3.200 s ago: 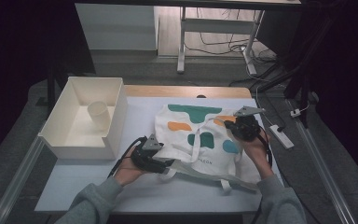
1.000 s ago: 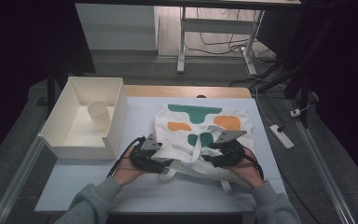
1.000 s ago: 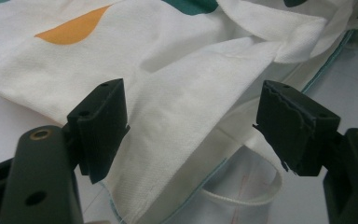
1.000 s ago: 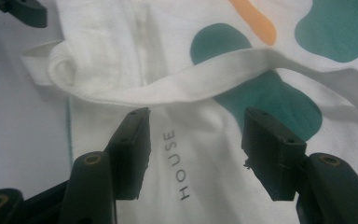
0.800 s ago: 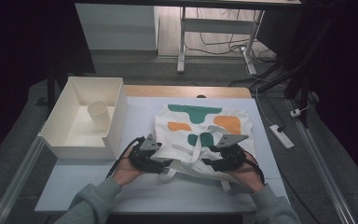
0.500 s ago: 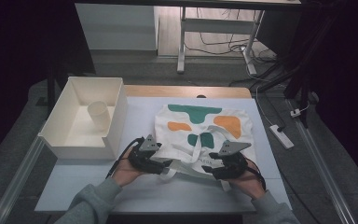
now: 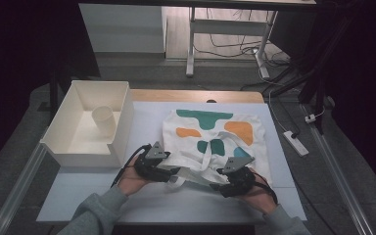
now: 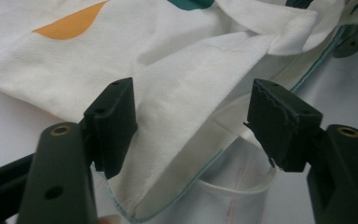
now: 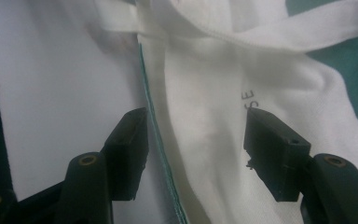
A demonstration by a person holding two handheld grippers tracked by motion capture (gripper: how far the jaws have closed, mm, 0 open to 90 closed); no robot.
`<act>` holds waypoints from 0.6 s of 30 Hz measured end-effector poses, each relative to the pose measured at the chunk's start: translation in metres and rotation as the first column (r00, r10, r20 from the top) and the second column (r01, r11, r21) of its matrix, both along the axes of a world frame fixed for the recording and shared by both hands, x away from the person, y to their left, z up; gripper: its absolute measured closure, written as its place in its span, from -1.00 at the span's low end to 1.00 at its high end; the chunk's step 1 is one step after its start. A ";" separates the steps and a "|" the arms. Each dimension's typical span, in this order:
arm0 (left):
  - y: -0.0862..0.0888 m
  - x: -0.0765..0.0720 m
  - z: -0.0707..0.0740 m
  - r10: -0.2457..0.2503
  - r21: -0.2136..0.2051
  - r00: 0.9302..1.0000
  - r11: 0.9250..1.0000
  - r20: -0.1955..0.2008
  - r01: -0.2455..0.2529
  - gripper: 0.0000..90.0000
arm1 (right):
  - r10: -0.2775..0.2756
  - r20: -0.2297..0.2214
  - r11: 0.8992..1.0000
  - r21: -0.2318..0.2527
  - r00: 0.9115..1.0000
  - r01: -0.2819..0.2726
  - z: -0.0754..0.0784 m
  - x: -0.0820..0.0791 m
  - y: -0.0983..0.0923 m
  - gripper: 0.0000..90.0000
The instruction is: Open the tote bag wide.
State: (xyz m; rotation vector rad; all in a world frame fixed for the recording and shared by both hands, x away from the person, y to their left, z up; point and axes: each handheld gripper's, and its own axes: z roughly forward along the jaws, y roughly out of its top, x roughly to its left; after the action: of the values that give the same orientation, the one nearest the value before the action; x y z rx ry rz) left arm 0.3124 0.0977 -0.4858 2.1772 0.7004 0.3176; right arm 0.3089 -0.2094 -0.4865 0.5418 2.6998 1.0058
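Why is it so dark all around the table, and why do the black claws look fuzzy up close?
In the high view, light falls on the table and the cloth bag, while the room's edges stay nearly black. In the left gripper view, the near jaws are soft and the bag looks sharper. In the right gripper view, the bag's teal seam blurs toward the bottom.

The bag (image 7: 210,142) is soft, matt woven cloth, creased, with flat printed colour patches and a stitched teal hem. The fingers (image 8: 112,121) look like matt black plastic, slightly rough at the edges. The desk (image 7: 147,205) has a smooth pale top, perhaps laminate. The box (image 7: 122,127) looks matt, like smooth plastic.
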 end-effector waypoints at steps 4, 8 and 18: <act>0.001 0.001 -0.001 0.002 -0.001 1.000 1.000 0.004 -0.002 -0.16 | -0.008 0.047 0.997 -0.075 0.999 0.011 -0.004 -0.001 0.002 -0.08; 0.002 0.001 -0.001 0.003 0.007 1.000 1.000 0.006 -0.003 -0.04 | -0.024 0.081 0.996 -0.084 0.996 0.031 -0.002 0.001 -0.002 0.03; 0.001 0.001 -0.001 -0.022 0.007 1.000 1.000 0.009 0.021 0.27 | -0.044 0.089 0.998 -0.043 0.995 0.048 0.005 0.002 -0.006 0.15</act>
State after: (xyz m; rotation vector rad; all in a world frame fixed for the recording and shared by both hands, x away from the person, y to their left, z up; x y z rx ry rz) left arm 0.3134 0.0986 -0.4870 2.1868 0.6715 0.3184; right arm 0.3107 -0.2152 -0.4819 0.5359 2.6139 0.9327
